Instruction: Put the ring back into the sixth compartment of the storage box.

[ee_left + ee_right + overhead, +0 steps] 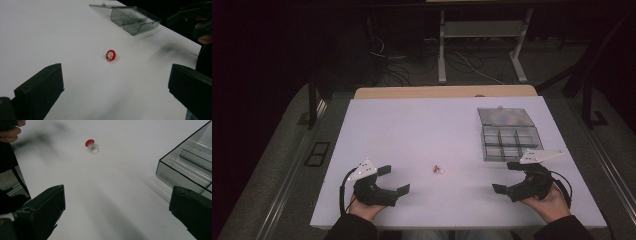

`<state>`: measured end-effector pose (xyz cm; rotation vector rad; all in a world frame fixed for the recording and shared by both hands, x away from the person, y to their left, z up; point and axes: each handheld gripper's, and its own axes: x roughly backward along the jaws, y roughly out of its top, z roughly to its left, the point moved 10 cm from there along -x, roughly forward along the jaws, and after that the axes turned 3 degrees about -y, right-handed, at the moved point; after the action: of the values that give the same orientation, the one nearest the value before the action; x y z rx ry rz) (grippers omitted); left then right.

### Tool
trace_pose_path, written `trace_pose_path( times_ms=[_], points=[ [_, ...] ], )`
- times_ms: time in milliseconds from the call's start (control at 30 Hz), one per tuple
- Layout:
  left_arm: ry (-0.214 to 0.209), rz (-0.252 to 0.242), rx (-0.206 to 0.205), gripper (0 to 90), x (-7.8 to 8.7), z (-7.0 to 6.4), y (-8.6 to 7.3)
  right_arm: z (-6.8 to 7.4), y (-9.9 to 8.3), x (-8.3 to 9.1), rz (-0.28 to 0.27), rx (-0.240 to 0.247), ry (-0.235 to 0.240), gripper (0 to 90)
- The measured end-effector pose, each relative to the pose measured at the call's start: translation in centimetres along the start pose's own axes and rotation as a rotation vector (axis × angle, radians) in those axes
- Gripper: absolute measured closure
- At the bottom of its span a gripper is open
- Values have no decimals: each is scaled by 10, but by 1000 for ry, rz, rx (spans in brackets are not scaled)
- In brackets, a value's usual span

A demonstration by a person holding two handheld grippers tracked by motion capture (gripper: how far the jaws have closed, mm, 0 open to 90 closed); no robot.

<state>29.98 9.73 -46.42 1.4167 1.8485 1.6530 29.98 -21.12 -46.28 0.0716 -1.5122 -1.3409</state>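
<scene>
A small ring with a red flower-like top and a clear band lies on the white table, near the front middle. In the left gripper view the ring sits ahead of my open left gripper. In the right gripper view the ring is farther off, up and left of my open right gripper. From above, the left gripper is left of the ring and the right gripper is right of it. Neither holds anything.
A clear grey compartment box with its lid folded back stands at the right, just beyond the right gripper; the box and the box appear in both gripper views. Beyond the table's far edge are a floor with cables and a desk frame.
</scene>
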Motion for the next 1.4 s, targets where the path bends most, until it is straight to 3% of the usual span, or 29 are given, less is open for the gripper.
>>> trace_pose_path(
  times_ms=[667,1400],
  points=[
    [-5,4,-3,0,-1,-1,0,14,21,-15,47,62,27,5],
    [-7,4,-4,0,-1,-1,0,36,49,-46,105,147,61,5]
  ],
)
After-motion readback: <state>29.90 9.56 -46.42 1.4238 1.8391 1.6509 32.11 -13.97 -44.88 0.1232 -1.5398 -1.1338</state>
